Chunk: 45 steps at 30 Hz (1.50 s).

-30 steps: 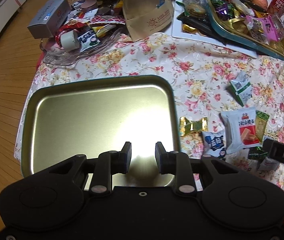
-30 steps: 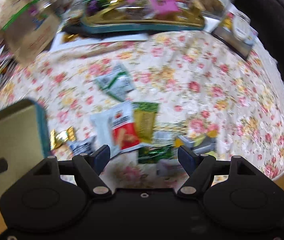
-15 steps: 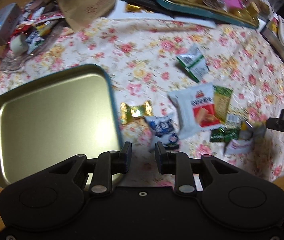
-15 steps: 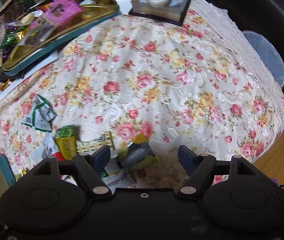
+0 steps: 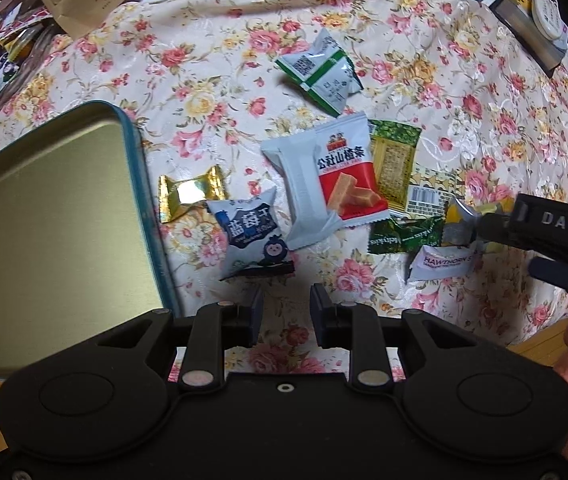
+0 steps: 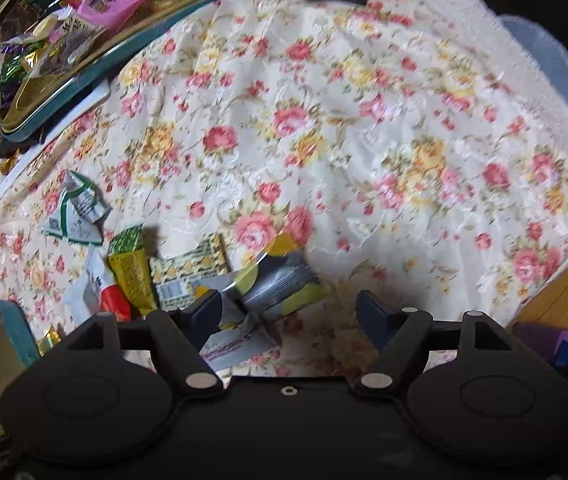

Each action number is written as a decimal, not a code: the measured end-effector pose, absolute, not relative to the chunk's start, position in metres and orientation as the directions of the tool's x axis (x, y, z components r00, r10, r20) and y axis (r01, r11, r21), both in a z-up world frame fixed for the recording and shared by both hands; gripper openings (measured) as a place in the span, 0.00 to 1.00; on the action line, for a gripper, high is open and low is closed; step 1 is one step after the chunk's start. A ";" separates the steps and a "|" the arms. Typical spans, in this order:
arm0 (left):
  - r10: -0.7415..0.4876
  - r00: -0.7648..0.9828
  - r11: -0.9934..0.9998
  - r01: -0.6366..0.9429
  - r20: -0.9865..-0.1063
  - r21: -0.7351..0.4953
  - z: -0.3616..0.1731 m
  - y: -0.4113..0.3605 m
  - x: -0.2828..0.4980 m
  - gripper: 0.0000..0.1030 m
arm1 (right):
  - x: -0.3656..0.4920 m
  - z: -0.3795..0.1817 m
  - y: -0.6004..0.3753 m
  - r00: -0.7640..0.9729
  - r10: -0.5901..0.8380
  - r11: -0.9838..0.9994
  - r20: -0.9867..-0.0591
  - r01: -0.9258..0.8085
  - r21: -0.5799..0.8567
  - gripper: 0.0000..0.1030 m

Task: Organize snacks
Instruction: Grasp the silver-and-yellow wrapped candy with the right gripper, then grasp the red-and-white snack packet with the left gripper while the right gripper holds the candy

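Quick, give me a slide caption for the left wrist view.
Left gripper hovers, jaws slightly apart, over scattered snack packets beside an empty gold tray.

Both wrist views look down close; share snack pile [image 5: 347, 184].

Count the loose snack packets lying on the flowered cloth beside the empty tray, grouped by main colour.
White packets: 4
Green packets: 2
Gold candy: 1
Yellow patterned packet: 1
Silver-and-yellow packet: 1
Total: 9
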<state>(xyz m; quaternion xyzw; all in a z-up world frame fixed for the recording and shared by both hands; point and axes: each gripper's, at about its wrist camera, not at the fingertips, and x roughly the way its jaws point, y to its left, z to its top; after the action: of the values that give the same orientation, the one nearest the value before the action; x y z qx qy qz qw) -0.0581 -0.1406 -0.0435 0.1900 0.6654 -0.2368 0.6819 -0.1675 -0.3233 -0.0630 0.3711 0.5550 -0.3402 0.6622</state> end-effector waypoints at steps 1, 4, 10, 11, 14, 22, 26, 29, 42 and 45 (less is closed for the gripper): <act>-0.070 0.000 0.812 0.581 -0.998 -0.057 -0.044 -0.142 -0.059 0.35 | -0.168 -0.067 -0.324 0.155 -0.019 0.482 -0.988 0.867 0.127 0.75; -0.069 -0.005 0.805 0.591 -0.998 -0.059 -0.046 -0.146 -0.063 0.35 | -0.169 -0.077 -0.324 0.146 0.002 0.438 -0.989 0.889 0.132 0.75; -0.061 -0.011 0.804 0.591 -0.998 -0.055 -0.048 -0.142 -0.063 0.35 | -0.165 -0.090 -0.330 0.208 0.072 0.356 -0.975 0.908 0.220 0.70; -0.058 -0.007 0.806 0.590 -0.998 -0.051 -0.048 -0.140 -0.062 0.35 | -0.164 -0.092 -0.332 0.223 0.078 0.343 -0.972 0.909 0.236 0.70; -0.063 -0.002 0.813 0.580 -0.998 -0.052 -0.046 -0.137 -0.059 0.35 | -0.161 -0.095 -0.335 0.252 0.071 0.313 -0.965 0.913 0.261 0.70; -0.090 0.027 0.838 0.542 -0.996 -0.061 -0.037 -0.128 -0.049 0.35 | -0.152 -0.091 -0.335 0.299 -0.044 0.349 -0.953 0.899 0.266 0.58; -0.102 0.040 0.847 0.527 -0.994 -0.066 -0.033 -0.127 -0.047 0.35 | -0.156 -0.092 -0.334 0.290 -0.064 0.347 -0.955 0.904 0.251 0.54; -0.102 0.055 0.844 0.533 -0.993 -0.057 -0.033 -0.129 -0.049 0.35 | -0.158 -0.092 -0.333 0.279 -0.075 0.370 -0.957 0.899 0.234 0.54; -0.193 0.058 0.867 0.478 -0.979 -0.143 -0.029 -0.149 -0.037 0.35 | -0.149 -0.091 -0.327 0.230 -0.101 0.490 -0.968 0.858 0.153 0.37; -0.227 0.061 0.861 0.479 -0.972 -0.171 -0.030 -0.158 -0.034 0.35 | -0.155 -0.088 -0.330 0.239 -0.098 0.488 -0.966 0.857 0.163 0.36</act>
<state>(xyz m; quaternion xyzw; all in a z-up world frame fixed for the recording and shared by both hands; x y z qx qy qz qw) -0.0340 -0.1578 -0.0299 0.0984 0.6399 -0.2444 0.7219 -0.1545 -0.3303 -0.0875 0.3711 0.5119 -0.3439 0.6943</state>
